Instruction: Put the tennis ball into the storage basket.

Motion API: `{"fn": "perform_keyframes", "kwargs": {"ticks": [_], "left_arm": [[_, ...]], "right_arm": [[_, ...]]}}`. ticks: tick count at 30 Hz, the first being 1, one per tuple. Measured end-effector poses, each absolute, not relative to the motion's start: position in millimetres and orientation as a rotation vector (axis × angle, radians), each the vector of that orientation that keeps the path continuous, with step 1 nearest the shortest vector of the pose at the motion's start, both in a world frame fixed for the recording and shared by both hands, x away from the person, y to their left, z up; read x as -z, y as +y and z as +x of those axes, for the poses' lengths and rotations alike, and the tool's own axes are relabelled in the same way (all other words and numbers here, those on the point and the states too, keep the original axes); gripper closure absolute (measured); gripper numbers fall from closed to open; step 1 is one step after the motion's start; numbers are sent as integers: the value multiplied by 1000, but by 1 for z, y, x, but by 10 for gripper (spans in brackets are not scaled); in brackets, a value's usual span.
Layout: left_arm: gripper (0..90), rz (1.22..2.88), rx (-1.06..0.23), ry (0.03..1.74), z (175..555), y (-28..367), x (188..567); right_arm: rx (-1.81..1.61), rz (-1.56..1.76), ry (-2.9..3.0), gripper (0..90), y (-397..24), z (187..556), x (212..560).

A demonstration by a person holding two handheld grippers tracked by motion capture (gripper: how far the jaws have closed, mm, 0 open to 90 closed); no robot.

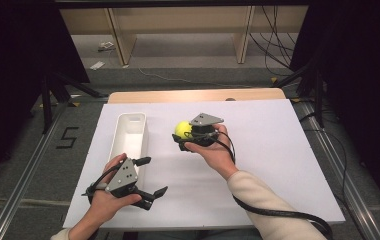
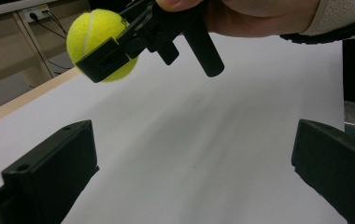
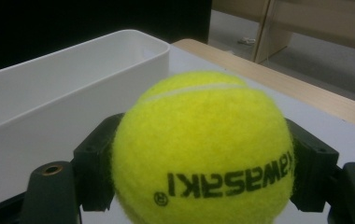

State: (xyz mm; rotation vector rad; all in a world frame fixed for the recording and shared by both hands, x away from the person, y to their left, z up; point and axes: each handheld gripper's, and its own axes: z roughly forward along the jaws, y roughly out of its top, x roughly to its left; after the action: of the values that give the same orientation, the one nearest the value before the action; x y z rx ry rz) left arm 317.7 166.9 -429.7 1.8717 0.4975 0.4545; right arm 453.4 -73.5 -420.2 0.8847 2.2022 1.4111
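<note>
- The right claw point(image 1: 182, 134) is clamped on a yellow tennis ball point(image 1: 182, 129), one jaw on each side of its widest part; in the right gripper view the ball point(image 3: 202, 151) sits squarely between the two black jaws.
- The ball is held off the white table point(image 1: 258, 150), as the left gripper view shows it point(image 2: 96, 42) hanging clear above the surface, just to the right of the white bin point(image 1: 128, 137).
- The left claw point(image 1: 150, 177) rests near the front edge of the table with its jaws spread wide and nothing between them.
- Handling, as a judgement: the ball looks light, with a fuzzy felt cover that should give the jaws good friction. It is springy, so it will yield a little under pressure and bounce or roll away if let go from any height.
- The best hold is across the middle, as now; a grip nearer the top or bottom could squeeze it out.
- If the bin is the goal, the ball should be lowered close to the bin's floor before the jaws part.
</note>
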Motion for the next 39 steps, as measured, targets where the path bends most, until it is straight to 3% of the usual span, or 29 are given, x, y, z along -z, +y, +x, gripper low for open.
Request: {"fn": "perform_keyframes", "kwargs": {"ticks": [39], "left_arm": [[0, 1875, -445, 496, 318, 167, 431]], "right_arm": [[-1431, 884, 2211, 264, -61, 456, 418]]}}
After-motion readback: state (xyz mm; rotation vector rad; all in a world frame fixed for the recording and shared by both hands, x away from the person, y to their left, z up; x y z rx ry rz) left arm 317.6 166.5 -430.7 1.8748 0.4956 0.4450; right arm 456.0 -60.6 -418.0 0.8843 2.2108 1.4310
